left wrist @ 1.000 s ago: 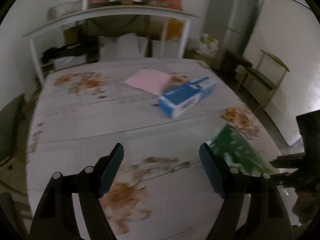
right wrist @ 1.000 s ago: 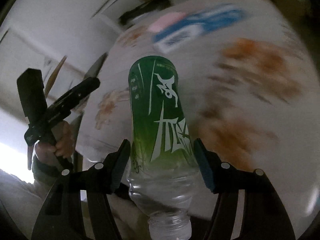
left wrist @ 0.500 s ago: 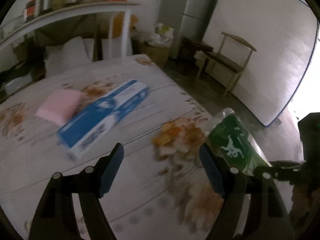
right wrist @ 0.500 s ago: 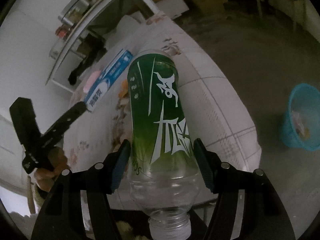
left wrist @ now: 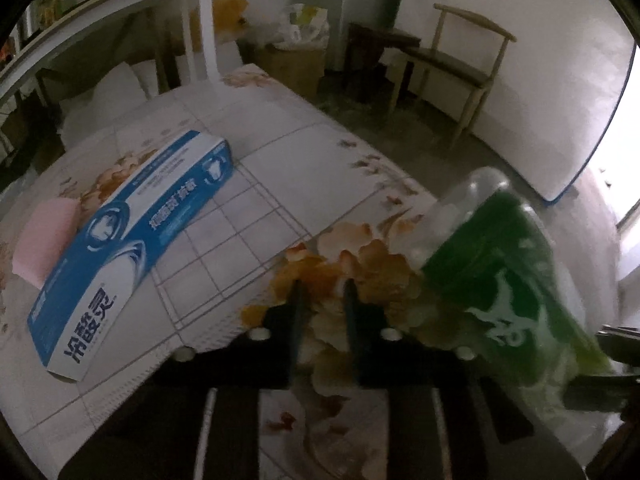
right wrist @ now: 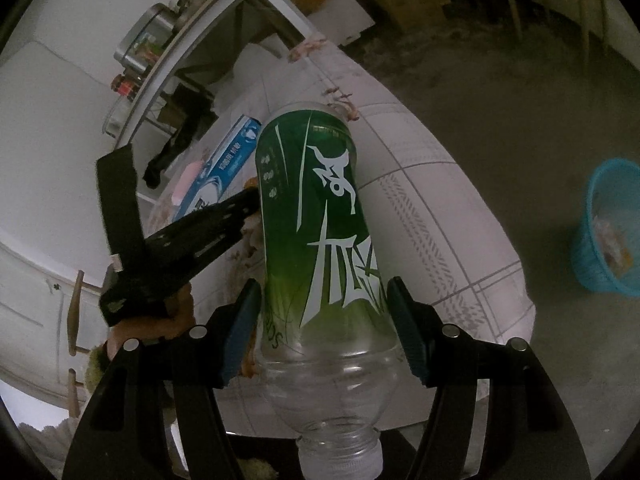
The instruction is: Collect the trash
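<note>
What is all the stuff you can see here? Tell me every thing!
bottle: one, clear with green label, held in the right claw, neck toward the camera
box: one, blue and white, lying on the table
pad: one, pink, on the table, touching the box's far side
table: one, white cloth with orange flowers
basket: one, blue, on the floor, something inside
chair: one, wooden, by the wall
shelf: one, white, behind the table, with pots on top
left claw: one, black, nearly shut, holding nothing
right claw: one, black with blue pads, gripping the bottle
</note>
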The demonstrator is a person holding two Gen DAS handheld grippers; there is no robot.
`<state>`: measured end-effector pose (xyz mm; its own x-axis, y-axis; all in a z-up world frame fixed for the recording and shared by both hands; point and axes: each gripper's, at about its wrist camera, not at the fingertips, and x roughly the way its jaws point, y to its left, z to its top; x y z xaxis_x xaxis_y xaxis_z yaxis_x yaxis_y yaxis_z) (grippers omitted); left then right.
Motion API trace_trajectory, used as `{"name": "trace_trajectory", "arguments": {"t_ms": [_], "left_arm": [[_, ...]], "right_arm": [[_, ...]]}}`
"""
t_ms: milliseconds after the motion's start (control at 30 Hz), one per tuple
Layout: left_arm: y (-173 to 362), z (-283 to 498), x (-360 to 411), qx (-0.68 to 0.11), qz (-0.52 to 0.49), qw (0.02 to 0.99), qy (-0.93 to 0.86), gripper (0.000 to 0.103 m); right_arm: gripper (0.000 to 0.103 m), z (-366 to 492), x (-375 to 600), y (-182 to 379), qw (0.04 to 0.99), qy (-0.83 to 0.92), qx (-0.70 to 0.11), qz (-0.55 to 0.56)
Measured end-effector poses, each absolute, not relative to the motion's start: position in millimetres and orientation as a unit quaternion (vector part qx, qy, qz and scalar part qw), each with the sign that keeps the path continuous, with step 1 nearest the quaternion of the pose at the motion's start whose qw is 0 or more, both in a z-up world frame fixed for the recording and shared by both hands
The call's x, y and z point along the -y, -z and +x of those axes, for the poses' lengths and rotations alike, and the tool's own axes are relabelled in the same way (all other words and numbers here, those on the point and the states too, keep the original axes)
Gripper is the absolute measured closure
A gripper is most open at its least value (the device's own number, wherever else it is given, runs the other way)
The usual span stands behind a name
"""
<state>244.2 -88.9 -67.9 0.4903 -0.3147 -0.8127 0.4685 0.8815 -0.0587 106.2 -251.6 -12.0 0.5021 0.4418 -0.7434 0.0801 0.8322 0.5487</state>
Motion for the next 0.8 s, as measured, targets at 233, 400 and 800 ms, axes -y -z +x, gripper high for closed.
{"name": "trace_trajectory", "arguments": {"t_ms": [233, 400, 800], "left_arm": [[64, 237, 72, -0.457, 0.056, 0.855, 0.238, 0.098], [59, 209, 50, -0.478, 0.024, 0.842, 0.251, 0.098], [57, 133, 20, -0.484, 0.044, 0.844, 0.226, 0.094]], "right_arm": [[0.042, 108, 251, 12, 0.824, -0.109, -0.487, 0.268], [0.042, 111, 246, 11, 0.821, -0.117, -0.492, 0.266], [0.041, 126, 220, 10, 0.815, -0.139, -0.507, 0.244]]}}
